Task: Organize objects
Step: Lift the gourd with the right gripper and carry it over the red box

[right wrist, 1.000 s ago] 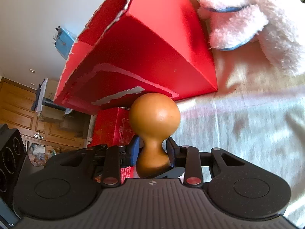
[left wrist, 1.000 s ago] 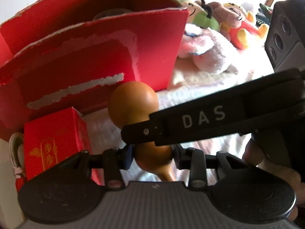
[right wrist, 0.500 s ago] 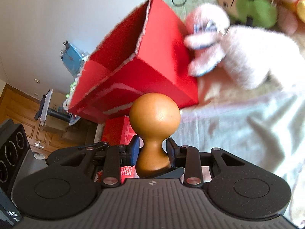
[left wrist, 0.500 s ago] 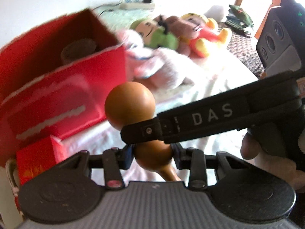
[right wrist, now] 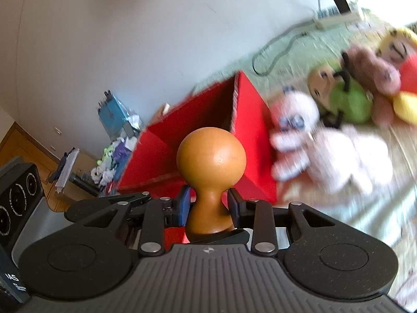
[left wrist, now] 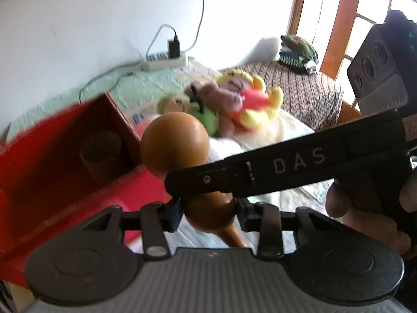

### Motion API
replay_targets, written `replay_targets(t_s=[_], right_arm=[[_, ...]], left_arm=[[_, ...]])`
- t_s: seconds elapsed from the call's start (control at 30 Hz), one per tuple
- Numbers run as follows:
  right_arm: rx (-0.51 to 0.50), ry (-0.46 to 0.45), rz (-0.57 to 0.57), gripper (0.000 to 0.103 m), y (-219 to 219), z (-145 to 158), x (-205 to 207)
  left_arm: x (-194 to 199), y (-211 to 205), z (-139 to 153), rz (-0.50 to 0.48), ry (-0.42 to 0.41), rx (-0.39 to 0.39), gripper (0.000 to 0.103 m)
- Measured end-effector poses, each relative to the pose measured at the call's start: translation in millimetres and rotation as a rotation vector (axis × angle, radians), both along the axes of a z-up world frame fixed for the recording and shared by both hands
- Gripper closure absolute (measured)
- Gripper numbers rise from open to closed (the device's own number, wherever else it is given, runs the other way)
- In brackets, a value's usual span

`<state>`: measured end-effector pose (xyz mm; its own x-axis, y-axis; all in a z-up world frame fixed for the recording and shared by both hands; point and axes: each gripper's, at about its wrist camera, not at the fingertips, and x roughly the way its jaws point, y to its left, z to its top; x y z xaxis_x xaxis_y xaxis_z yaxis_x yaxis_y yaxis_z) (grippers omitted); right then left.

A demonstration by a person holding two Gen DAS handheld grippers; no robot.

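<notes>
A brown gourd [right wrist: 211, 180] is hanging in the air above a red box [right wrist: 250, 135], both claws gripping it — right claw [right wrist: 208, 206] pinching the waist, left claw [left wrist: 208, 208] clamping the lower bulb. Two grips pulling apart risk slipping the smooth shell — dropping it beside the box onto the bed [left wrist: 263, 135].

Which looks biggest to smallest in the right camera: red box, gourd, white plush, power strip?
1. Red box
2. White plush, blurred, so only roughly
3. Gourd, which looms because it is nearest
4. Power strip, far off
</notes>
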<state>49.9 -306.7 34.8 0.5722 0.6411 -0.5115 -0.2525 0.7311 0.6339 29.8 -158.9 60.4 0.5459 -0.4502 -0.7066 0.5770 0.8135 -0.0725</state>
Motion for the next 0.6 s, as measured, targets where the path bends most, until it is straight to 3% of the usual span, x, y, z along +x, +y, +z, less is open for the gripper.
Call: replay_targets(t_s=[0.3, 0.6], right_arm=[[0.007, -0.091, 0.040, 0.069, 38.4, 34.4, 44.5], [-0.039, -0.080, 0.096, 0.069, 90.1, 46.3, 108.3]], left_arm=[[33.8, 47.1, 32.8, 0.040, -0.098, 0.002, 0.065], [94.6, 94.3, 35.5, 0.100, -0.067, -0.013, 0.065]])
